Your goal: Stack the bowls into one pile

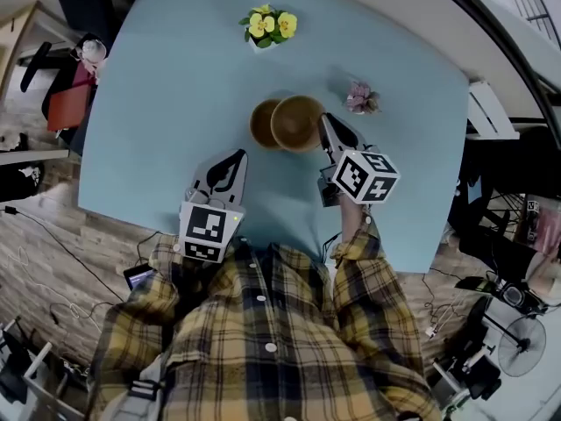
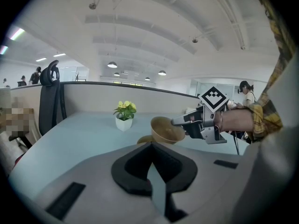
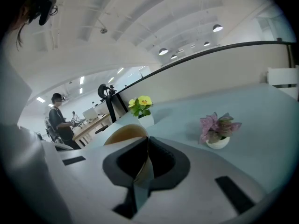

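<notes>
Your right gripper (image 1: 326,125): clamped on rim of raised bowl (image 1: 296,123)
Your left gripper (image 1: 235,158): jaws together, empty
Second bowl (image 1: 261,123): on table (image 1: 175,77)

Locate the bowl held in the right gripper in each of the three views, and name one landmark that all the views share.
Head view: the held bowl is at centre, overlapping the other bowl, gripped by the right gripper.
Left gripper view: right of centre, at the right gripper's tip.
Right gripper view: left of centre, its rim between the fingers.
Shared landmark: the yellow flower pot.
</notes>
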Available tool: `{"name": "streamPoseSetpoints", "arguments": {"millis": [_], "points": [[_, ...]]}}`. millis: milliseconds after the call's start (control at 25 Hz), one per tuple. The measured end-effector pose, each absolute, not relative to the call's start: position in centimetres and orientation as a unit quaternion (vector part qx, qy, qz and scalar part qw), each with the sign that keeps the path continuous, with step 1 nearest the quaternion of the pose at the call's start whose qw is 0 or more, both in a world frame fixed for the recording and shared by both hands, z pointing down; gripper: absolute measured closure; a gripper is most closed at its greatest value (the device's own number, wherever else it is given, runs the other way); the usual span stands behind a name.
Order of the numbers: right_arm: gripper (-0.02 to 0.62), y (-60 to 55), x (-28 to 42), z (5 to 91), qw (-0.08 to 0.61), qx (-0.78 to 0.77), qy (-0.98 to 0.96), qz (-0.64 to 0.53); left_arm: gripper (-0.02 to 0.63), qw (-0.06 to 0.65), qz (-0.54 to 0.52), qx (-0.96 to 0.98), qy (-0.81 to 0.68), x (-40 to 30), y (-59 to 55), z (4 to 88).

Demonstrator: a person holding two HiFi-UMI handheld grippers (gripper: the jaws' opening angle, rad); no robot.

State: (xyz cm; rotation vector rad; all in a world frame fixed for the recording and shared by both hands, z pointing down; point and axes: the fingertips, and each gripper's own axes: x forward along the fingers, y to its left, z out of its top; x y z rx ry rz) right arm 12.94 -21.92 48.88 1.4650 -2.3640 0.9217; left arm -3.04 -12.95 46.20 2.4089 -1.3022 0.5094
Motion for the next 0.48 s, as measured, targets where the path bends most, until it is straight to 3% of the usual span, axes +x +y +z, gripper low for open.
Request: {"name": "streamPoseSetpoints", "arguments": {"millis": [480], "points": [[0.578,-22.8,8.4,51.4,0.162,0.452,-0.823,0.305,0.615,0.186,0.186,0.843,-0.469,-4.1,-13.7,46.9]]}}
